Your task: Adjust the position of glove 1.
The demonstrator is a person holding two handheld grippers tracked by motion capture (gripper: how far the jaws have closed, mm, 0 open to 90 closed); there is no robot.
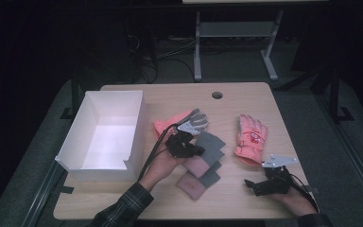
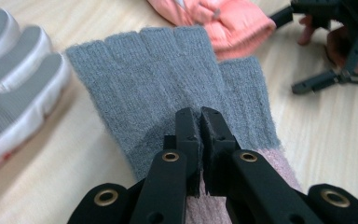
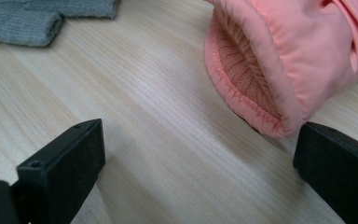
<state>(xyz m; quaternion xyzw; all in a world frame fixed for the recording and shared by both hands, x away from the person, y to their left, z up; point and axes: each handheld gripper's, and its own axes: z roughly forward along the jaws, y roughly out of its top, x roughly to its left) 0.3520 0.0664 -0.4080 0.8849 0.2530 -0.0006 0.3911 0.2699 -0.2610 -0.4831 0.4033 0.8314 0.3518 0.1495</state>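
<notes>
Table: light wood-grain tabletop [image 1: 246, 198] with a round cable hole [image 1: 217, 95] near its far edge.
Room: dark, with grey carpet and a second desk's white legs [image 1: 197, 47] behind.
Box: white, open-topped [image 1: 105, 135], at the table's left.
Left gripper [image 2: 200, 116]: jaws clenched on the grey and pink knit glove [image 2: 168, 79], mid-table.
Right gripper [image 3: 200, 154]: jaws released, wide apart at the cuff of the coral ski glove [image 3: 298, 51], not touching it.

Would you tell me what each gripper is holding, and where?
The left gripper pinches the grey knit glove mid-palm, near the pink cuff. The right gripper holds nothing.
</notes>
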